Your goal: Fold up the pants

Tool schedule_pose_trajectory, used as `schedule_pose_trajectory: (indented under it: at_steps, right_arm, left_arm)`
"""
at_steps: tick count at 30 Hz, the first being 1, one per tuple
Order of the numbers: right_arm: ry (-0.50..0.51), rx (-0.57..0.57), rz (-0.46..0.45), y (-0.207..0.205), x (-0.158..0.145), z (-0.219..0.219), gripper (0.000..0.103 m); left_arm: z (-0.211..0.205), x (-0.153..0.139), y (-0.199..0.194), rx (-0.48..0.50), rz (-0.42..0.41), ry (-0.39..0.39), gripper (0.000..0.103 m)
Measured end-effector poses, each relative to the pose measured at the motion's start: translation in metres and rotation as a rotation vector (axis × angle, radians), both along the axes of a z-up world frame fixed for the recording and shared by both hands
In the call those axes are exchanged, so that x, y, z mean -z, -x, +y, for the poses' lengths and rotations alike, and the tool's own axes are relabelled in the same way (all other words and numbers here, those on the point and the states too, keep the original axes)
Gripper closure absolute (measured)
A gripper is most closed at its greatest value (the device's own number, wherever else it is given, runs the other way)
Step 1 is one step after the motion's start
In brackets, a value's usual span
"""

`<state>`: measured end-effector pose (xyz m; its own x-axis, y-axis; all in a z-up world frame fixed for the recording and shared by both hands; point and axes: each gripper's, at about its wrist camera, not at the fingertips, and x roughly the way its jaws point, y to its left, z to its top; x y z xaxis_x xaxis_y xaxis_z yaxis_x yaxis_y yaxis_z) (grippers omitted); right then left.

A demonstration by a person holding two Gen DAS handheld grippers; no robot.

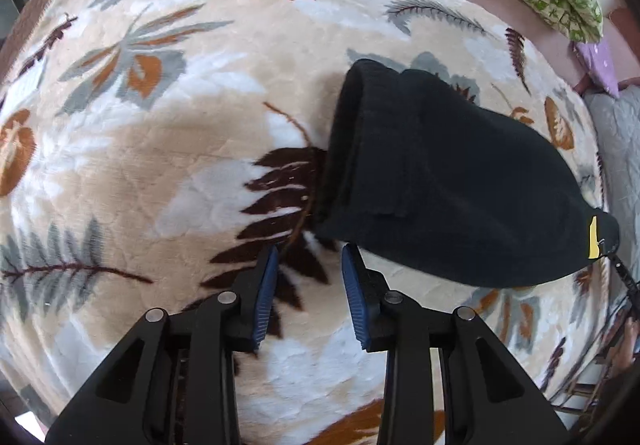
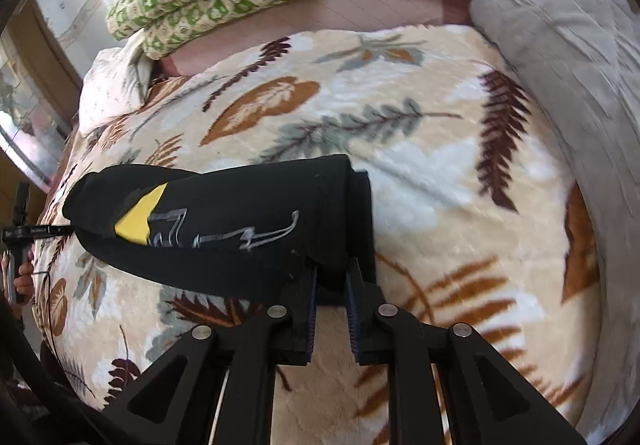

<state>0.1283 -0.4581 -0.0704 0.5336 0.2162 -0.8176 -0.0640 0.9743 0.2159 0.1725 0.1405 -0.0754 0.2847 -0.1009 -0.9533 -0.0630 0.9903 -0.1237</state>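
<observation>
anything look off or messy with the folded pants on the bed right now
Slightly. The black pants sit folded on the leaf-print blanket, but the layers are not flush: one edge sticks out past the fold near the right gripper, which pinches that end. The left gripper is open beside them. No damage visible.

Black pants (image 1: 440, 173) (image 2: 224, 229) – folded, yellow patch, on bed
</observation>
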Motion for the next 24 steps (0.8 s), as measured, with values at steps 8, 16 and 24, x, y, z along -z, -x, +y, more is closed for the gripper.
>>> schedule_pose_trajectory:
  at_steps: [8,16,24]
  right_arm:
    - [0.004,0.089,0.043,0.026,0.002,-0.017,0.085]
    - [-0.198,0.164,0.007,0.033,-0.019,-0.034,0.066]
    - [-0.378,0.229,0.009,0.014,-0.017,-0.037,0.057]
  left_arm:
    - [0.000,-0.013,0.011,0.050,0.008,-0.022,0.071]
    - [0.002,-0.054,-0.020,0.033,-0.066,0.068,0.036]
    - [-0.012,-0.029,-0.055,0.081,0.058,0.134,0.035]
